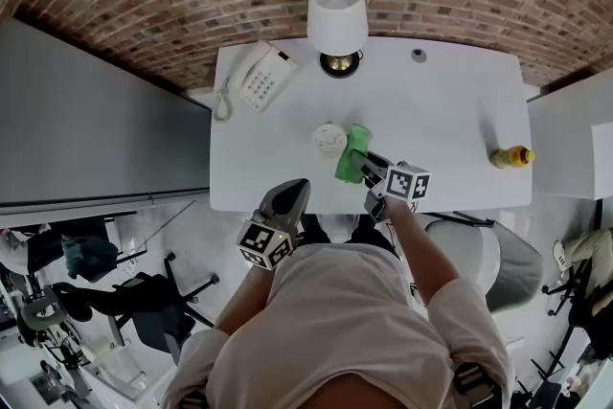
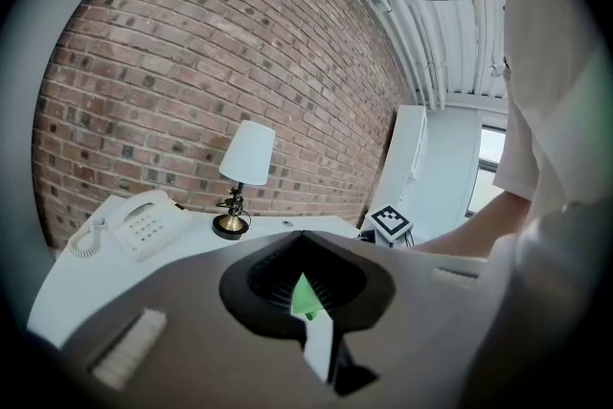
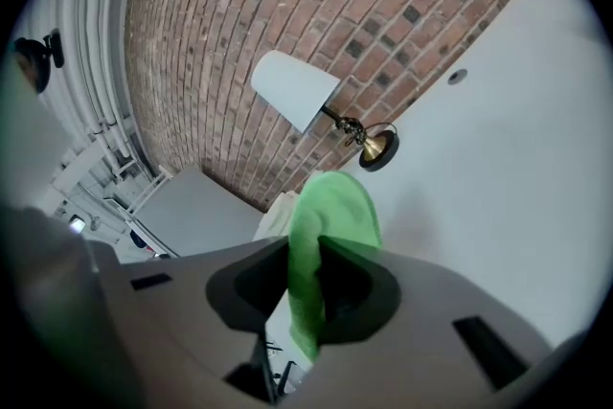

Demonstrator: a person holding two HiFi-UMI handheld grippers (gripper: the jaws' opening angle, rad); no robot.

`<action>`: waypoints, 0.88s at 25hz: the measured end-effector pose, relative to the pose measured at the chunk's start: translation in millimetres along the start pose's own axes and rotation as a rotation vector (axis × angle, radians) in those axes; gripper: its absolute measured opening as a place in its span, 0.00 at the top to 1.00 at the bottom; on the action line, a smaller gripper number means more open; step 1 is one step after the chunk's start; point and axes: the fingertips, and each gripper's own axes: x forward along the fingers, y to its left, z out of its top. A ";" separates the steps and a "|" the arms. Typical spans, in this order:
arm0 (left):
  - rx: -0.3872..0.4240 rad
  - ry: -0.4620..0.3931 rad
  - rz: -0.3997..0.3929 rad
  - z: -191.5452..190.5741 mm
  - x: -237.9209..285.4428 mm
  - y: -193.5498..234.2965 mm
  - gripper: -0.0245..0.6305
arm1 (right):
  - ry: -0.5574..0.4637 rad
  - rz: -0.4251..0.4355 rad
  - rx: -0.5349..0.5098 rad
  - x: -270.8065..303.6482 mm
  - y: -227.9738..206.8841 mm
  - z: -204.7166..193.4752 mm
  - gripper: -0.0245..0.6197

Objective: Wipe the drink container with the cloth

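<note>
My right gripper (image 1: 368, 170) is shut on a green cloth (image 1: 351, 153) over the table's front part. The cloth (image 3: 330, 206) hangs pinched between the jaws of the right gripper (image 3: 306, 256). Just left of the cloth stands a white round lidded cup (image 1: 329, 140), touching it or nearly so. In the right gripper view the cup (image 3: 276, 215) peeks out behind the cloth. A yellow drink bottle (image 1: 512, 156) lies at the table's right front edge, far from both grippers. My left gripper (image 1: 287, 199) hovers at the front edge, jaws together, holding nothing. In its own view the left gripper (image 2: 305, 246) points across the table.
A white telephone (image 1: 261, 77) sits at the back left of the white table (image 1: 450, 120), and a white-shaded lamp (image 1: 336, 14) at the back middle. An office chair (image 1: 484, 249) stands at the person's right. A brick wall runs behind the table.
</note>
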 end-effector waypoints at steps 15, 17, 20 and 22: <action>0.008 0.045 -0.075 -8.9 -15.5 19.8 0.95 | -0.027 -0.233 0.103 4.5 -37.3 -63.8 0.85; 0.009 0.051 -0.080 -8.7 -18.7 25.7 0.95 | -0.037 -0.265 0.116 9.4 -44.2 -67.5 0.85; 0.011 0.063 -0.083 -9.0 -21.8 33.8 0.95 | -0.045 -0.306 0.146 17.5 -54.3 -72.0 0.85; 0.012 0.071 -0.087 -10.3 -23.2 38.4 0.95 | -0.047 -0.326 0.169 22.5 -60.4 -76.1 0.85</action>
